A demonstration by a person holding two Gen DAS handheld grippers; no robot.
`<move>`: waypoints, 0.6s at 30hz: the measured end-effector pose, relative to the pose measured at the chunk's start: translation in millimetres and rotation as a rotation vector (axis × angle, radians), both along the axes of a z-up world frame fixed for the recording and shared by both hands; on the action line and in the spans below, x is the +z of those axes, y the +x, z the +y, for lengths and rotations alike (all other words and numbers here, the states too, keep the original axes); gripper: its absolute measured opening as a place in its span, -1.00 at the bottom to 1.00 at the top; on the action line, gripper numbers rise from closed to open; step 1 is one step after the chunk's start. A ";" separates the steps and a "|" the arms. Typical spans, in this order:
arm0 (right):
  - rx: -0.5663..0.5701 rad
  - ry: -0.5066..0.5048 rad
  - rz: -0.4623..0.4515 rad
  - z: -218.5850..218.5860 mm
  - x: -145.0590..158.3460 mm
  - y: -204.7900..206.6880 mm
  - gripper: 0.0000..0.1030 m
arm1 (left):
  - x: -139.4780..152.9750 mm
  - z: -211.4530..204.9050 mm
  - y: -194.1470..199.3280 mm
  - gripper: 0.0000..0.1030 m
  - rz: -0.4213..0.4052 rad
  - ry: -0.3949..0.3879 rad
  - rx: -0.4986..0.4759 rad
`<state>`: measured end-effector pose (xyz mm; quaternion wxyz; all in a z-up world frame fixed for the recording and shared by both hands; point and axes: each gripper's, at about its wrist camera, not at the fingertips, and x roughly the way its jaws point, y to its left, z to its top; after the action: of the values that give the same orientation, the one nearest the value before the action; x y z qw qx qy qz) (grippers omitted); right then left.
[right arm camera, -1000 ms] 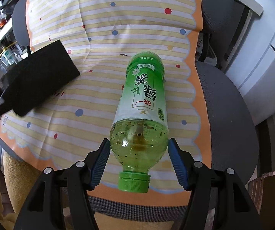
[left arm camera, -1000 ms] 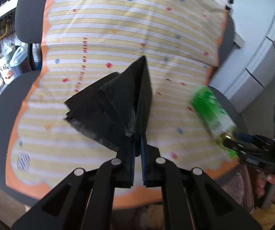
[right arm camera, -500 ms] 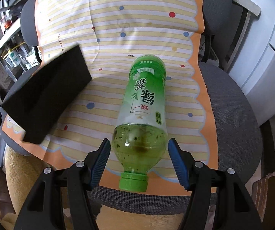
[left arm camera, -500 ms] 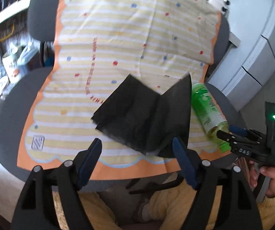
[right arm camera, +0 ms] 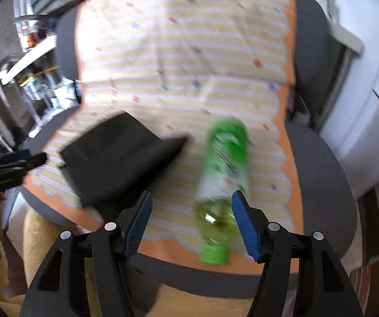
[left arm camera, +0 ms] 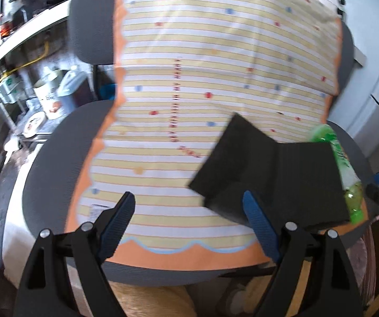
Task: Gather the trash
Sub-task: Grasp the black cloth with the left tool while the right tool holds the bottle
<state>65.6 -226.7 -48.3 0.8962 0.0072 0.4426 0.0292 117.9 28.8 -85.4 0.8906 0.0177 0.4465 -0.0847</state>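
Both tongs, left (left arm camera: 189, 216) and right (right arm camera: 190, 215), hang spread and empty over the cloth (left arm camera: 216, 66), where the bottle (right arm camera: 222, 174) lies just beside the black bag (right arm camera: 115, 163), probably staged for bagging.

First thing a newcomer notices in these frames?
Probably the green bottle lying on its side on the striped, dotted cloth that covers the grey chair, cap toward the camera, between the open right tongs. Next, the black folded sheet lying on the cloth just left of the bottle; the left tongs are open too, holding nothing.
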 end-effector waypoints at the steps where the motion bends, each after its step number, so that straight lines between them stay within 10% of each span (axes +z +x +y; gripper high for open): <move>1: 0.030 0.005 -0.014 10.7 4.4 3.1 0.21 | 1.3 4.3 0.4 0.58 -0.003 -0.002 0.003; 7: 0.196 0.002 0.045 65.3 -10.7 24.4 -0.71 | 0.1 12.1 -2.3 0.58 -0.016 0.031 -0.006; 18: 0.117 0.067 0.267 38.8 -93.9 16.3 -0.79 | -14.4 -7.6 -20.4 0.55 0.042 -0.099 -0.245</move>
<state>82.0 -187.9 -142.2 0.8253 0.0151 0.5565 0.0948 97.4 21.3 -99.7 0.8637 0.0263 0.4549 -0.2153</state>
